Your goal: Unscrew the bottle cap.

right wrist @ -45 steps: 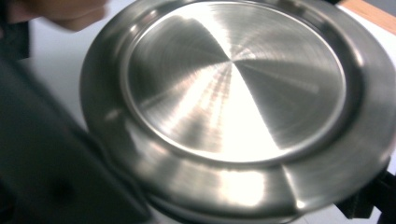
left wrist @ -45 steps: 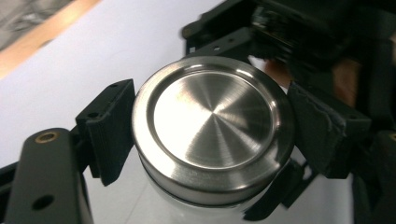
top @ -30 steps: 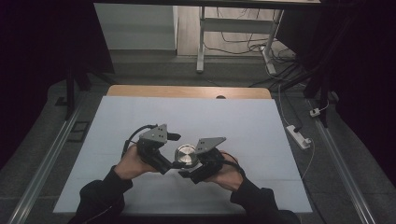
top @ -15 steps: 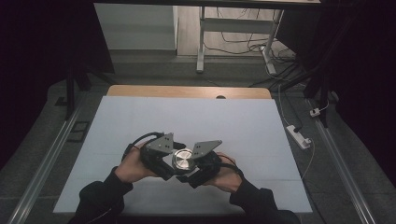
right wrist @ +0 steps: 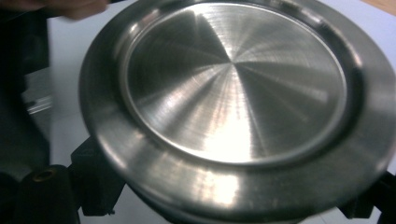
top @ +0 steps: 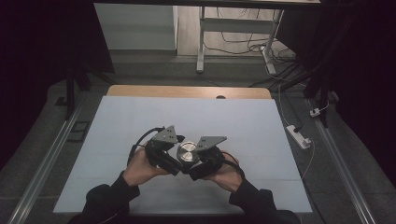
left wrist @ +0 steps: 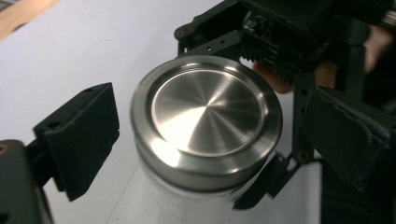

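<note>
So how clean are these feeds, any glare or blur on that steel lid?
Left gripper view: the round brushed-steel lid is sharp, with a bright fan of glare across its face. Right gripper view: the lid sits very close and looks soft, its near rim streaked with highlights. High view: the white table is evenly lit, the room around it dark, the lid small but glinting.

White sheet [top: 261, 126] over wooden table [top: 187, 91]

lid [left wrist: 205, 116]: brushed silver | jaws: black | table [top: 140, 116]: pale blue-white
</note>
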`<state>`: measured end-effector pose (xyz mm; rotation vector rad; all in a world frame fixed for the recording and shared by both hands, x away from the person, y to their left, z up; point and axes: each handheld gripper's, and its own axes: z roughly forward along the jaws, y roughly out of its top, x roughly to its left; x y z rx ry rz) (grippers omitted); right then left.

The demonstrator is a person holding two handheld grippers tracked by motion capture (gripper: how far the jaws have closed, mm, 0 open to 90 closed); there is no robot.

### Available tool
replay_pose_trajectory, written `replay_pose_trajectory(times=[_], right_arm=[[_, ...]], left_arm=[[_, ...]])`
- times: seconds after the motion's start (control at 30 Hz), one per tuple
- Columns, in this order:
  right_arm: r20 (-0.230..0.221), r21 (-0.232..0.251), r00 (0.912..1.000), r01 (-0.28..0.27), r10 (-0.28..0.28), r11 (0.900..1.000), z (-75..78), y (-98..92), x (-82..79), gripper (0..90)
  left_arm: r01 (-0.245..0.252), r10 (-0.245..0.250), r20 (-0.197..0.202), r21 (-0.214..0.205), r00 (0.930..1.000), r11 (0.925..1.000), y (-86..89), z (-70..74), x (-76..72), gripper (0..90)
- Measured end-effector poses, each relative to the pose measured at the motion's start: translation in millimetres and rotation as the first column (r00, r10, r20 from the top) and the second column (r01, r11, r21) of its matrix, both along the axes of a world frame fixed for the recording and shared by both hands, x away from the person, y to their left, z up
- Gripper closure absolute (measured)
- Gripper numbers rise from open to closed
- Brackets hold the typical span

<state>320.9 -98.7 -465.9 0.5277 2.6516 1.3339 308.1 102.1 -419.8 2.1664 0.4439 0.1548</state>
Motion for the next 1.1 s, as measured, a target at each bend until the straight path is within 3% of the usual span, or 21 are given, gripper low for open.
replay_pose_trajectory(times=[0.13, 0.23, 0.33, 0.43, 0.6, 0.7, 0.77, 0.87, 0.93, 1.0, 1.1], right_arm=[[-0.017, -0.002, 0.9963, -0.084, 0.084, 0.9965, 0.7, 2.6, -3.8, 14.5], [-0.021, -0.016, 0.9899, -0.14, 0.14, 0.99, -0.7, 6.9, -8.0, 14.5], [-0.016, -0.028, 0.9835, -0.18, 0.18, 0.9832, -1.8, 9.9, -10.7, 14.5], [-0.01, -0.036, 0.9805, -0.197, 0.196, 0.9798, -2.2, 11.6, -12.3, 14.5], [-0.008, -0.037, 0.9853, -0.171, 0.17, 0.9847, -2.6, 8.3, -8.9, 14.5], [-0.013, -0.036, 0.9938, -0.111, 0.11, 0.9932, -3.0, 6.4, -5.8, 14.5], [-0.01, -0.038, 0.998, -0.062, 0.062, 0.9974, -5.0, 5.3, -3.3, 14.5], [-0.008, -0.04, 0.9999, 0.008, -0.009, 0.9991, -6.9, 4.5, -0.5, 14.5], [0.001, -0.042, 0.9994, 0.035, -0.035, 0.9985, -7.6, 4.4, -0.2, 14.5], [-0.012, -0.028, 0.9994, 0.031, -0.032, 0.9991, -6.5, 3.3, 0.4, 14.5], [-0.018, -0.005, 0.9998, 0.006, -0.006, 1.0, -3.6, 1.3, 0.6, 14.5]], left_arm=[[0.101, -0.102, 0.018, 0.03, 0.9947, 0.9944, 10.4, 1.9, 0.0, 7.8], [0.168, -0.171, 0.03, 0.076, 0.9849, 0.9829, 12.7, 0.3, -0.9, 9.8], [0.221, -0.226, 0.038, 0.102, 0.9734, 0.9699, 10.9, -2.7, -3.2, 13.8], [0.235, -0.24, 0.04, 0.1, 0.97, 0.9669, 8.8, -3.9, -4.7, 18.6], [0.136, -0.138, 0.029, 0.084, 0.9899, 0.9872, 3.3, -2.9, -5.8, 20.4], [0.023, -0.027, 0.04, 0.09, 0.9988, 0.9957, -5.6, -4.9, -8.3, 20.4], [-0.045, 0.041, 0.045, 0.093, 0.9982, 0.9947, -11.0, -6.5, -9.6, 20.4], [-0.14, 0.136, 0.055, 0.083, 0.9892, 0.9866, -18.3, -9.9, -11.1, 20.3], [-0.137, 0.132, 0.06, 0.084, 0.9894, 0.987, -19.4, -9.6, -9.7, 18.5], [-0.125, 0.121, 0.062, 0.056, 0.9907, 0.9906, -15.3, -7.5, -7.2, 7.0], [-0.027, 0.026, 0.038, 0.011, 0.9989, 0.9996, -2.0, -4.1, -1.8, 4.7]])
